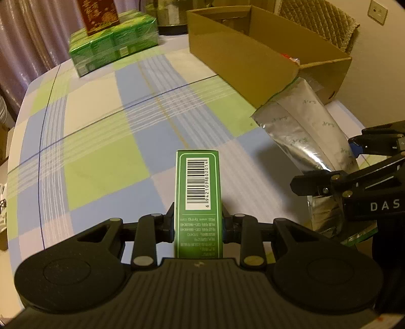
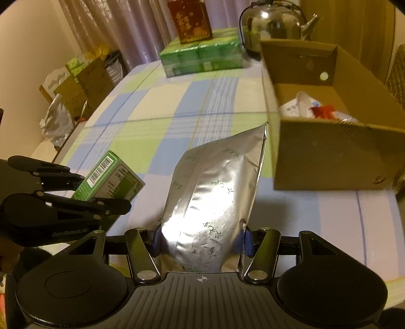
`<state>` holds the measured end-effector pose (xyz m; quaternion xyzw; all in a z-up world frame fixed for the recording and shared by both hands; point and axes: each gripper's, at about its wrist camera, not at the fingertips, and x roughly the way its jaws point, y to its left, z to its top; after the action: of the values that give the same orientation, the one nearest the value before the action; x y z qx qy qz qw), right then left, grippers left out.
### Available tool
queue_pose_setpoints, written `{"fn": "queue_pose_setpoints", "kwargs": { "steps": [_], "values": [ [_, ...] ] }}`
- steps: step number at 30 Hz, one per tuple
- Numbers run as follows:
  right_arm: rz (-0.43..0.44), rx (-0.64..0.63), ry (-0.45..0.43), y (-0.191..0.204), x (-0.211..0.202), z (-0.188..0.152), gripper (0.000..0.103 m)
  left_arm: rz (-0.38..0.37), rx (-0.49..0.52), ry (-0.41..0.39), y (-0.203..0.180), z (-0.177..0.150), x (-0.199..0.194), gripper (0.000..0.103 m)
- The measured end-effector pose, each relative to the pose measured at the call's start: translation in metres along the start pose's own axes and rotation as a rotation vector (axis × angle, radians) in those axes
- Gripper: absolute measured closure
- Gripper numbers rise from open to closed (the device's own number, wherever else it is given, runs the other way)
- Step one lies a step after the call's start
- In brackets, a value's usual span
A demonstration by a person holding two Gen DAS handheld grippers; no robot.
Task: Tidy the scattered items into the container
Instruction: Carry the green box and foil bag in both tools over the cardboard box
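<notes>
My left gripper (image 1: 198,225) is shut on a slim green box (image 1: 198,192) with a barcode, held off the checked tablecloth. In the right wrist view the same green box (image 2: 108,181) shows at the left, clamped in the left gripper (image 2: 96,192). My right gripper (image 2: 201,240) is shut on a silver foil pouch (image 2: 212,192), its blue pads pressing the pouch's sides. From the left wrist view the silver pouch (image 1: 303,126) rises at the right, held by the right gripper (image 1: 336,167). The open cardboard box (image 2: 329,157) stands ahead to the right and holds several items.
A green shrink-wrapped pack (image 1: 114,45) with a red box (image 1: 100,15) on top sits at the table's far side. A steel kettle (image 2: 276,22) stands behind the cardboard box (image 1: 240,50). Boxes and bags (image 2: 76,83) lie on the floor past the table's left edge.
</notes>
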<state>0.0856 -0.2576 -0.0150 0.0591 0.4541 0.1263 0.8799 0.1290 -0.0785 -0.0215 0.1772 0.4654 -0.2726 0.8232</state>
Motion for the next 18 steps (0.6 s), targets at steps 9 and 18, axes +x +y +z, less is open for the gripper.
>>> {"fn": "queue_pose_setpoints", "kwargs": {
  "steps": [9,18],
  "values": [
    [-0.05,-0.021,-0.096,-0.023,-0.041,0.025,0.048,-0.022,0.064,-0.059,-0.03,0.046,-0.005,0.078],
    [-0.11,-0.015,-0.175,-0.064,-0.075,0.065,0.048,-0.086,0.108,-0.137,-0.065,0.107,-0.014,0.078]
  ]
}}
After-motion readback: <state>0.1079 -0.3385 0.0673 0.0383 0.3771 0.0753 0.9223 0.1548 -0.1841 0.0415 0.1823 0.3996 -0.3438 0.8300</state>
